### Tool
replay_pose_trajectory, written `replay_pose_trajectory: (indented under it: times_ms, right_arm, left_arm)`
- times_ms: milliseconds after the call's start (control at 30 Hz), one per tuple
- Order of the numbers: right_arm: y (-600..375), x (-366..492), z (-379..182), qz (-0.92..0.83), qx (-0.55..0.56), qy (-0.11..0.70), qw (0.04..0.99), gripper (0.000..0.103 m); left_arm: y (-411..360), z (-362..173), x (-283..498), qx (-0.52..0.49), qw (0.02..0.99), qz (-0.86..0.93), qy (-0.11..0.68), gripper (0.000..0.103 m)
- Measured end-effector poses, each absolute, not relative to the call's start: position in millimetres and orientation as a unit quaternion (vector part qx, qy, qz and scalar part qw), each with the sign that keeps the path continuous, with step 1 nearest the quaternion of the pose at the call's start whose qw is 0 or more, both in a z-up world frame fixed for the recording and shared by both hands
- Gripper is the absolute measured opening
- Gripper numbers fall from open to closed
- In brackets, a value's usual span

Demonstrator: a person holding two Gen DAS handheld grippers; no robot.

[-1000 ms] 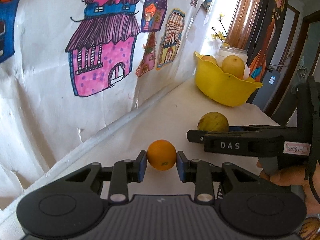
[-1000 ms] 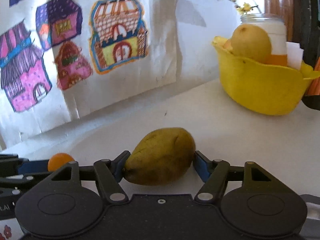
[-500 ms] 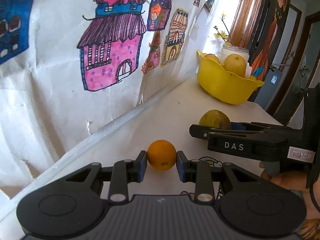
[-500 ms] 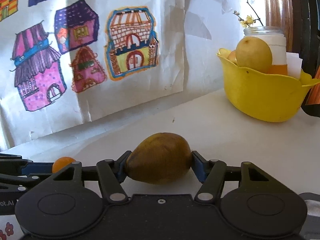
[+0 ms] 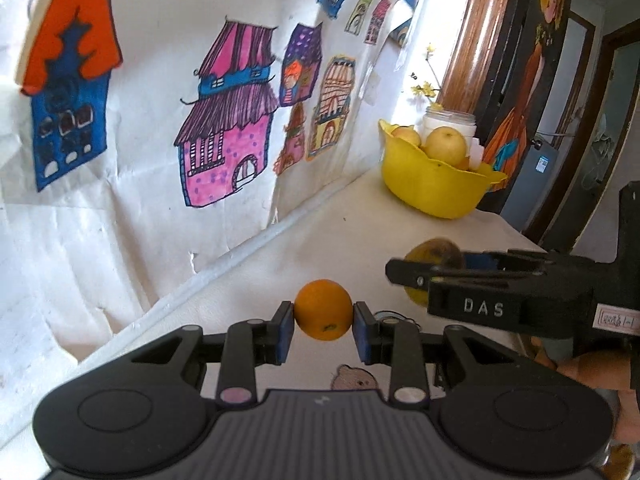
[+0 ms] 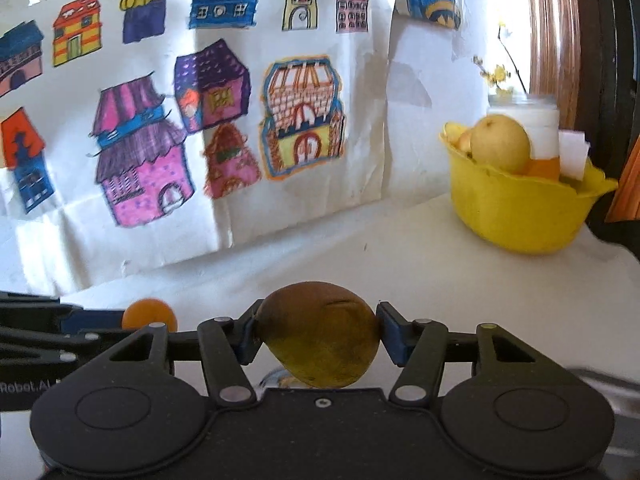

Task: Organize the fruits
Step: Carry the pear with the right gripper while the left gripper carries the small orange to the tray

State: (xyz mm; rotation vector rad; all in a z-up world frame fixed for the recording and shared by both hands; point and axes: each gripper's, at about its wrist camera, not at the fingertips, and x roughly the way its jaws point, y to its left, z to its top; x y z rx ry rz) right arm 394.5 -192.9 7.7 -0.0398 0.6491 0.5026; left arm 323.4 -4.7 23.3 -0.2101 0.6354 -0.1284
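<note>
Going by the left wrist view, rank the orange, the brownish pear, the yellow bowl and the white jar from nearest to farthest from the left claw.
1. Orange, clamped in the left claw.
2. Brownish pear, ahead to the right, in the right claw.
3. Yellow bowl, far along the table.
4. White jar, just behind the bowl.

A lived-in home is suggested: hand-coloured children's drawings of houses [image 6: 140,160] are taped to the wall behind a white table [image 6: 400,248], on which a yellow fruit bowl [image 6: 516,216] is placed, near a doorway [image 5: 612,128].
</note>
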Motion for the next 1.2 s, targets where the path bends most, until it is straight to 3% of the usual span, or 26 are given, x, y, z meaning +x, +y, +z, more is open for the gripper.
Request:
replay_pose_trajectory:
  times_ms: [233,600,1200]
  right_arm:
    - [-201.6,378.2,0.3,0.240,-0.017,0.338,0.910,0.058]
    - [-239.6,332.2,38.9,0.233,-0.033,0.315,0.919,0.057]
    - [-370.7,229.1,64.8,0.158,-0.009,0.321,0.934,0.056]
  left_arm:
    - [-11.3,25.3,305.0,-0.100,0.942,-0.069,0.314,0.034]
    - [-30.9,31.1,286.7,-0.112,0.939,-0.085,0.314,0.034]
    - [-135.8,39.6,267.6,-0.105,0.923,-0.185,0.320,0.034]
